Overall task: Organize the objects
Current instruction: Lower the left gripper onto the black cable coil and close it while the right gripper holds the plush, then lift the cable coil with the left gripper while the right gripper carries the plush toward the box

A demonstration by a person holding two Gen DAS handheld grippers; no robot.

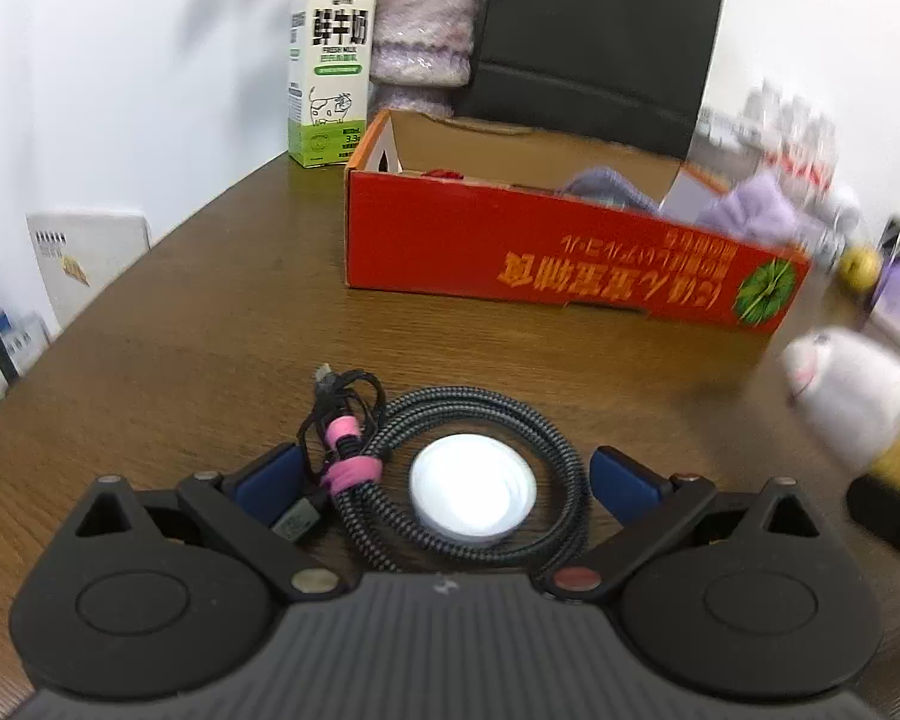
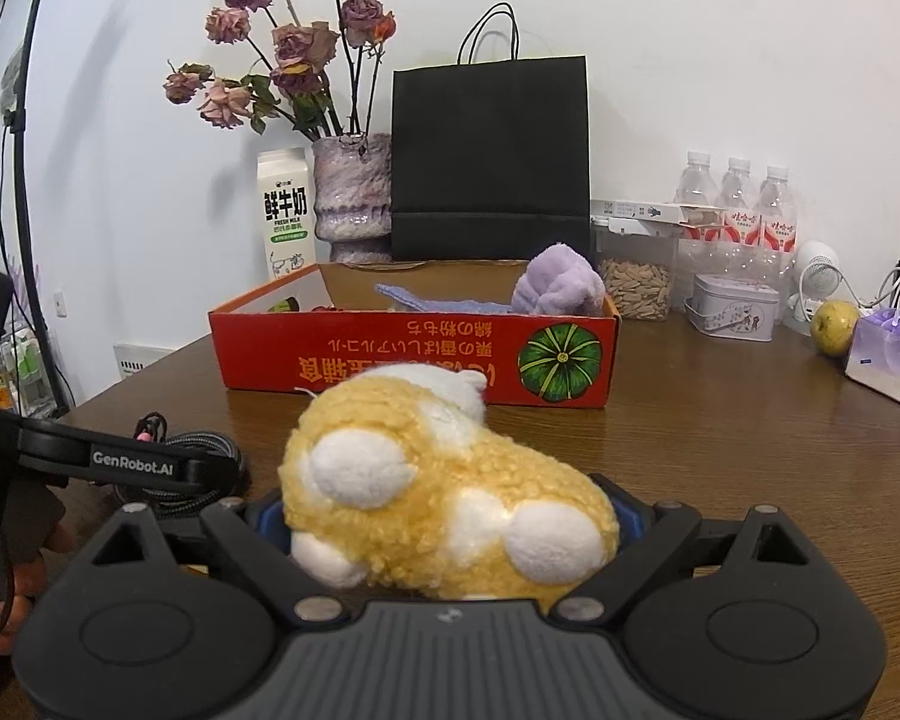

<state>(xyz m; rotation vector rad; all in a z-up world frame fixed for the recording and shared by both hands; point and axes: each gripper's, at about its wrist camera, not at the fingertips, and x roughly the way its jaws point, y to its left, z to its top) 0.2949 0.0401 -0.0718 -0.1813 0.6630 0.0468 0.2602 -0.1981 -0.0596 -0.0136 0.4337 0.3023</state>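
Left wrist: left gripper (image 1: pixel 444 480) spread wide around coiled cable (image 1: pixel 468 474) and white puck on table (image 1: pixel 180 330); loose plug may snag | Right wrist: right gripper (image 2: pixel 450 525) clamped on plush toy (image 2: pixel 444 492), before red box (image 2: pixel 414 354); soft body could slip

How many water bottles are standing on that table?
3 bottles, in a row by the back wall, right of the black bag: left, middle, right. More may hide behind them.
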